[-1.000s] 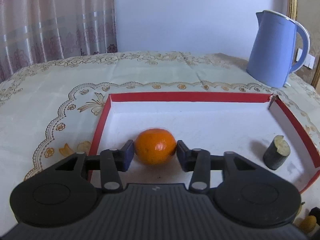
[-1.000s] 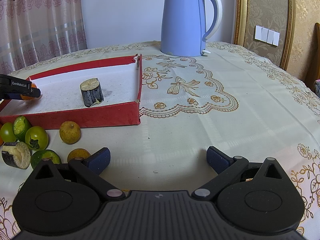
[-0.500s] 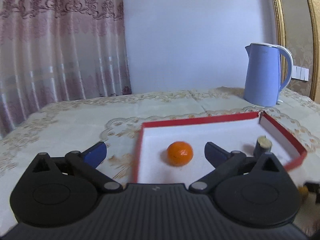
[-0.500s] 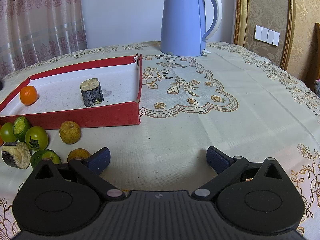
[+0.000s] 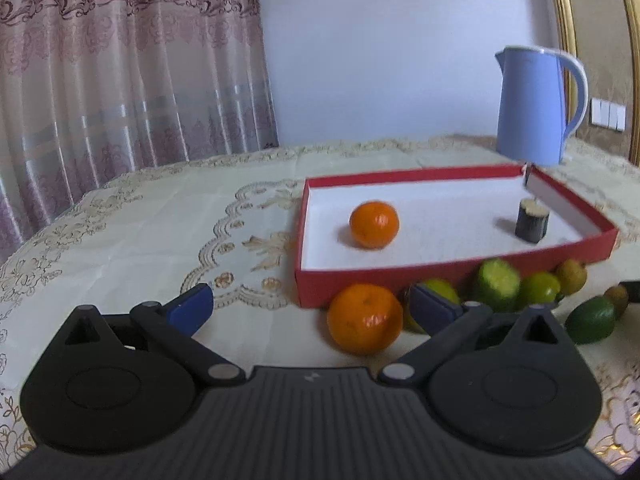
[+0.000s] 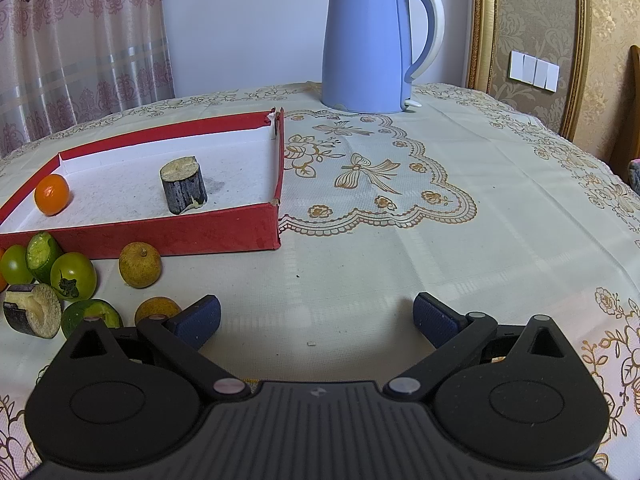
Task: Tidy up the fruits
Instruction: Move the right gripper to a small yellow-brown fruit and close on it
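A red box (image 5: 440, 276) (image 6: 172, 236) with a white floor holds a small orange (image 5: 374, 224) (image 6: 51, 194) and a dark cut stump piece (image 5: 532, 220) (image 6: 183, 191). In front of the box lie a second orange (image 5: 365, 319), green fruits (image 5: 498, 285) (image 6: 73, 276), brown round fruits (image 6: 140, 265) and another cut piece (image 6: 32, 314). My left gripper (image 5: 312, 310) is open wide on the near side of the box; the second orange sits between its fingers, nearer the right pad, untouched. My right gripper (image 6: 316, 318) stands open over bare cloth, holding nothing.
A blue electric kettle (image 6: 368, 44) (image 5: 534, 108) stands behind the box on the embroidered tablecloth (image 6: 400, 208). Curtains hang at the back left, and a gold-framed wall panel with light switches (image 6: 534, 70) is at the right.
My left gripper let go of the small orange in the box, opened wide and drew back out of the box; the loose fruits in front now show. The right gripper has not moved.
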A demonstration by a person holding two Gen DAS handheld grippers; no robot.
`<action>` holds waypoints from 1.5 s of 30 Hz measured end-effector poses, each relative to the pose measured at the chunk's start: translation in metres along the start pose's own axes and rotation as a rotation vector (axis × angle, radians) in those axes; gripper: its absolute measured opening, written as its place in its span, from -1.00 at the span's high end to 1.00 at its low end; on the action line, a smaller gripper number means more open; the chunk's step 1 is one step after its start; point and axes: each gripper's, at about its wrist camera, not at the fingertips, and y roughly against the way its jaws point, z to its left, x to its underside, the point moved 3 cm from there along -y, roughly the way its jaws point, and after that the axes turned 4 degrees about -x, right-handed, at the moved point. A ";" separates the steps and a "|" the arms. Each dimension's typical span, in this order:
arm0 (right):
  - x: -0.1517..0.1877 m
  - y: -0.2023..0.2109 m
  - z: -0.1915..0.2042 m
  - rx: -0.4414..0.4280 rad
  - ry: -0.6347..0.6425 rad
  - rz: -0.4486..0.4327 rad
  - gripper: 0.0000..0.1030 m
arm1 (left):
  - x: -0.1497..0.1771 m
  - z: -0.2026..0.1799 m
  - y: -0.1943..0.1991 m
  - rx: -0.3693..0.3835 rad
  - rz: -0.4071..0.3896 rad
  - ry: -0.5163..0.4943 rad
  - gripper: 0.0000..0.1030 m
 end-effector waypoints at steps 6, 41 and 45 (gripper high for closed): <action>0.000 0.000 0.000 0.000 0.000 0.000 -1.00 | 0.004 0.001 -0.017 0.028 0.090 0.017 -1.00; 0.008 0.027 0.055 -0.093 0.239 -0.132 -0.93 | 0.008 0.008 -0.034 0.067 0.211 0.065 -1.00; 0.006 0.022 0.050 -0.102 0.209 -0.108 -0.56 | 0.008 0.008 -0.034 0.067 0.211 0.065 -1.00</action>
